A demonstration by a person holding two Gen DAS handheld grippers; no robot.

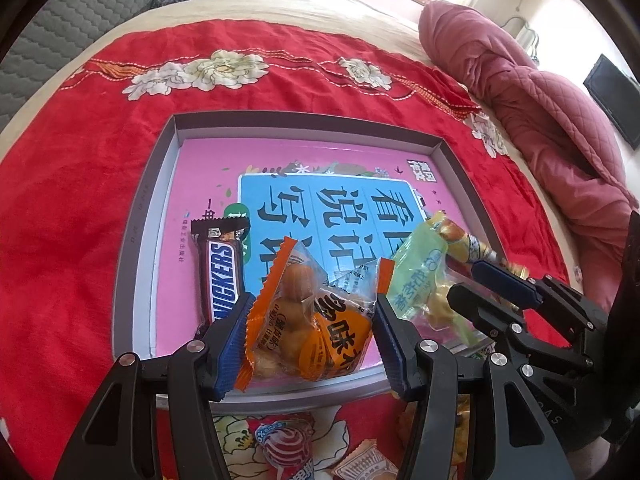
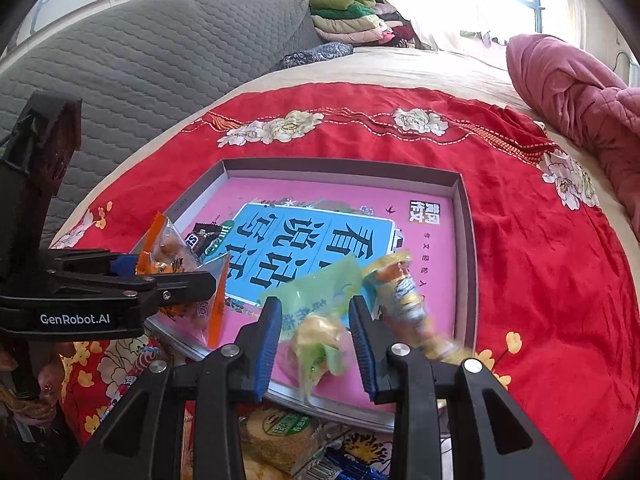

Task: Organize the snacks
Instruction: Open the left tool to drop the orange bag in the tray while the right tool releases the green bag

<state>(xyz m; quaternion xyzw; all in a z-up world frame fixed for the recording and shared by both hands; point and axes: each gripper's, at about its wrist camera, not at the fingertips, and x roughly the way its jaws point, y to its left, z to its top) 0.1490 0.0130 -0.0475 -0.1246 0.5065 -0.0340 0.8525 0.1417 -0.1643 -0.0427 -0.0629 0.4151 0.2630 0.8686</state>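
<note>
- Midway through the sorting, by the look of things: a Snickers bar [image 1: 221, 270] already lying inside the shallow grey tray [image 1: 138, 216] on the red floral bedspread [image 1: 72, 168], resting on the pink book cover [image 1: 208, 168] that lines the tray's floor.
- Still outside the tray, on the bedspread at its near edge: a red-and-white swirl candy [image 1: 286, 446], a round pale cracker pack [image 2: 280, 432] and a blue wrapper [image 2: 344, 466], all partly hidden behind the gripper arms.
- Left gripper [image 1: 312, 340] about half open, blue pads pressed against both sides of an orange nut packet [image 1: 308, 320], gripping it over the tray's near left portion.
- Right gripper [image 2: 316, 344] narrower, clenched on a pale green snack pouch [image 2: 316, 320] with a yellowish piece inside, held over the tray's near right area.
- Just beside the green pouch, a yellow-wrapped roll candy [image 2: 404, 300], blurred; whether resting on the tray floor or hanging from the pouch cannot be told.
- Likely left to do: setting both held packets down in the tray, then collecting the loose items from the near edge.
</note>
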